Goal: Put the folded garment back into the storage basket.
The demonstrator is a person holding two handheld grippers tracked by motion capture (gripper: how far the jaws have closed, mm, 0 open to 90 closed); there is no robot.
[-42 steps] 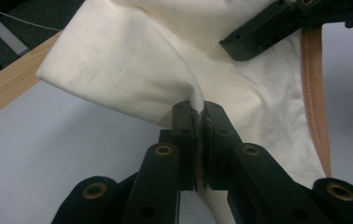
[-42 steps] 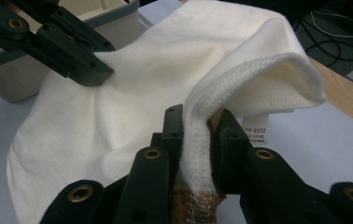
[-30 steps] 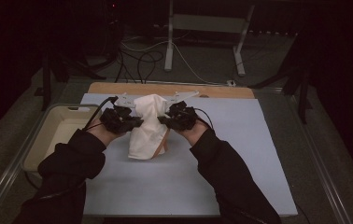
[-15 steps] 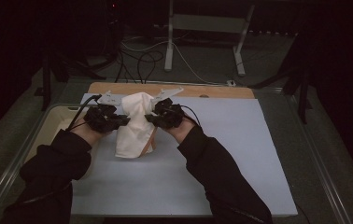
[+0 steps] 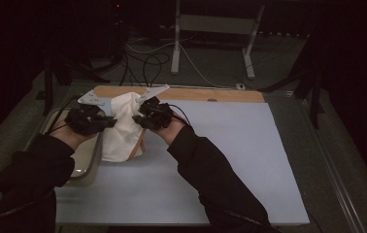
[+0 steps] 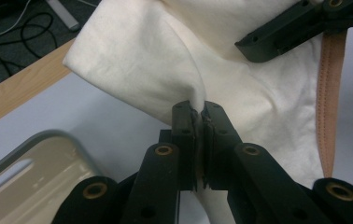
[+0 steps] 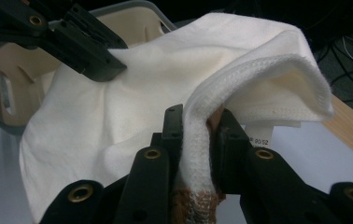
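A white garment (image 5: 122, 128) with an orange-brown trim hangs between my two grippers above the left part of the pale blue table mat (image 5: 230, 160). My left gripper (image 5: 109, 122) is shut on a pinch of the white garment (image 6: 174, 70). My right gripper (image 5: 137, 120) is shut on the thick ribbed hem of the white garment (image 7: 240, 79), with a small label showing behind the jaws. The garment's lower end touches the mat. In the right gripper view the left gripper (image 7: 111, 70) presses into the cloth from the upper left.
A cream tray (image 5: 88, 162) with a grey rim stands at the mat's left edge, under my left hand. A wooden strip (image 5: 206, 93) runs along the table's far edge. Cables and a metal stand (image 5: 176, 43) lie on the floor beyond.
Both grippers have carried the garment to the left, from the table's middle toward the tray. Both stay shut on the cloth.
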